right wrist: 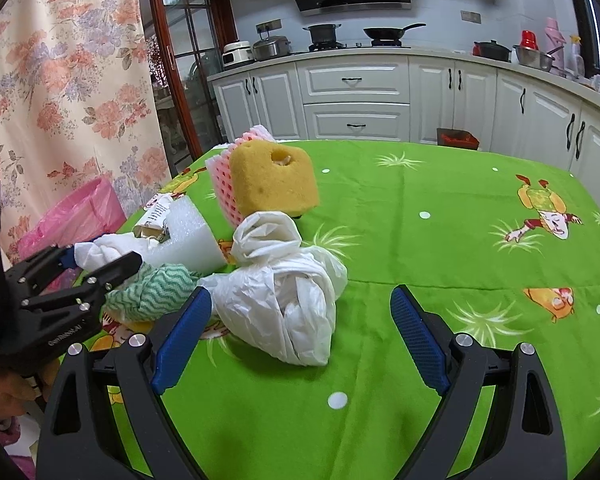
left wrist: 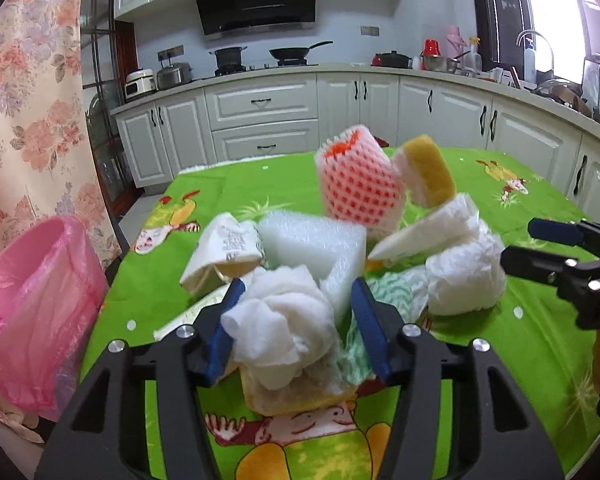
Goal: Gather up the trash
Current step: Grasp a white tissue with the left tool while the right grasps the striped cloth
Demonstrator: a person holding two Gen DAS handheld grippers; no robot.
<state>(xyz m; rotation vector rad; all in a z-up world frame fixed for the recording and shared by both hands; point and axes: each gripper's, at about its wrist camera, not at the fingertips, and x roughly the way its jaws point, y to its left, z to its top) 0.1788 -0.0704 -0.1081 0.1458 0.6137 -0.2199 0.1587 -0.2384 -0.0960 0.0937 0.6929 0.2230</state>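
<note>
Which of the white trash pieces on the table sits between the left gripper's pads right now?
The crumpled white paper towel, between the left gripper's blue pads. The white foam block lies behind it, the knotted white plastic bag off to its right.

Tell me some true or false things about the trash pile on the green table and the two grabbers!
1. The left gripper has a crumpled white tissue between its jaws. True.
2. The right gripper is squeezing the white plastic bag. False: its jaws stand wide open and the bag lies just ahead of them, not pinched.
3. The bin with the pink bag stands at the left edge of the table. True.
4. The yellow sponge lies flat under the pile. False: it sits at the far end, leaning by the pink foam net.
5. The tablecloth is plain blue. False: it is green with cartoon figures.
</note>
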